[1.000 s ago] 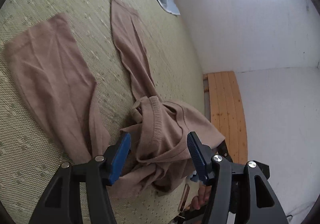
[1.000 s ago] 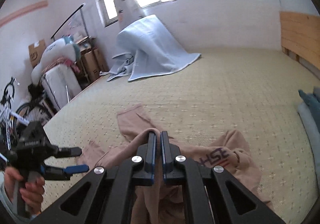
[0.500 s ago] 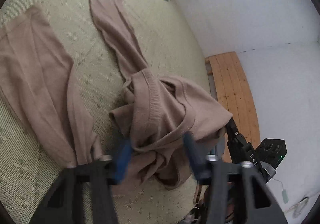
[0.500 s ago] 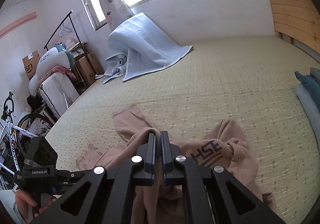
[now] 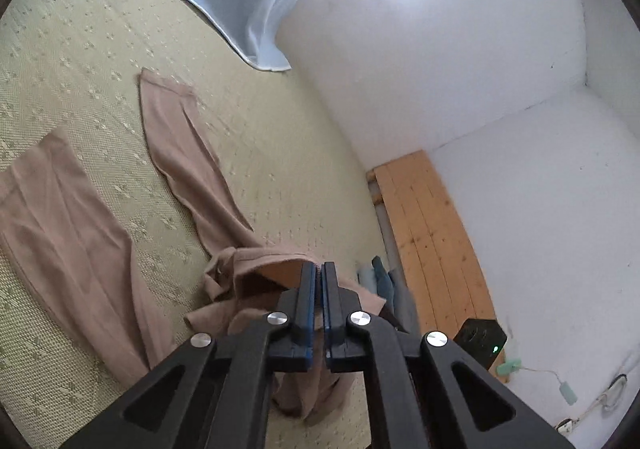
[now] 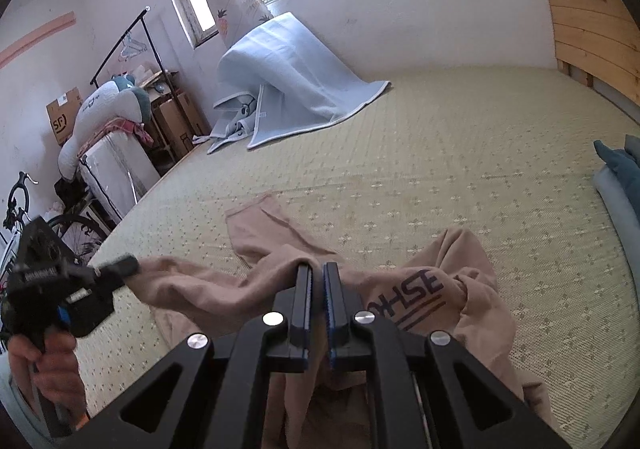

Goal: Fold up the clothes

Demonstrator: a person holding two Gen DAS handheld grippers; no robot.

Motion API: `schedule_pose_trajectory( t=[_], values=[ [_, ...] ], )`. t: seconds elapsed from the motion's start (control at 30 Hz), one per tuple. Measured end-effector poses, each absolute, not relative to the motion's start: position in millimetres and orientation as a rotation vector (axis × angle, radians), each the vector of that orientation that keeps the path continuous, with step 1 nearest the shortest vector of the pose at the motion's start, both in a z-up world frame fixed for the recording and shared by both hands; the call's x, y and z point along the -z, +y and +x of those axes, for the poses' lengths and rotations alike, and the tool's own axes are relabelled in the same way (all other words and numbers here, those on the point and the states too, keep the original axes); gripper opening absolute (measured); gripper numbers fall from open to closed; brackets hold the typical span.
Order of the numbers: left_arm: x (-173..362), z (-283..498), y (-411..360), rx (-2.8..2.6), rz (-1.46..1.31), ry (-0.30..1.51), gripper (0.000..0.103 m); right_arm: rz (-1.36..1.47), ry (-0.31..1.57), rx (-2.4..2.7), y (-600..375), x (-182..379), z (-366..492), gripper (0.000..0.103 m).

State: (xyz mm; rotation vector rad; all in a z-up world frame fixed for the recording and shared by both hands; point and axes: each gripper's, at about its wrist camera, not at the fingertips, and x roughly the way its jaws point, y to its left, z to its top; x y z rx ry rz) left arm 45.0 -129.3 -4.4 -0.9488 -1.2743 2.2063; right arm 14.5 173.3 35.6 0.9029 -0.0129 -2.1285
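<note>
My left gripper [image 5: 319, 269] and right gripper [image 6: 317, 269] both pinch the sweater [image 6: 472, 289], lifting its edge off the mat [image 6: 440, 153].

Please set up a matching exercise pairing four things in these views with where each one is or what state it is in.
Things:
1. left gripper
2. light blue blanket
3. wooden headboard
4. printed lettering

Places or states:
A. heaped against the wall under the window
B. on the tan sweatshirt, right of the right gripper
C. shut on the tan fabric
D. at the right edge of the mattress

Pairs: 1-C, 2-A, 3-D, 4-B
</note>
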Motion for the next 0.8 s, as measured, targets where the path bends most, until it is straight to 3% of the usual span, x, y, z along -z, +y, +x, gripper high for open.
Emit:
schedule_pose_trajectory(
  t=[0.2, 0.33, 0.47, 0.6, 0.8],
  values=[
    [14, 43, -128, -2.195, -0.964, -1.306, 0.002, 0.96, 0.107, 2.147, 166, -24, 12, 0.011],
    [13, 41, -128, -2.195, -0.933, -1.322, 0.002, 0.856, 0.214, 2.107, 160, -30, 28, 0.051],
    [7, 39, -128, -2.197, -0.895, -1.332, 0.002, 0.729, 0.262, 2.035, 155, -40, 50, 0.06],
    [3, 37, -123, -2.167, -0.868, -1.324, 0.002, 0.654, 0.343, 1.984, 145, -42, 72, 0.062],
    [-14, 32, -87, -2.081, -0.884, -1.141, 0.002, 0.643, 0.447, 1.902, 122, -29, 97, 0.062]
  ],
)
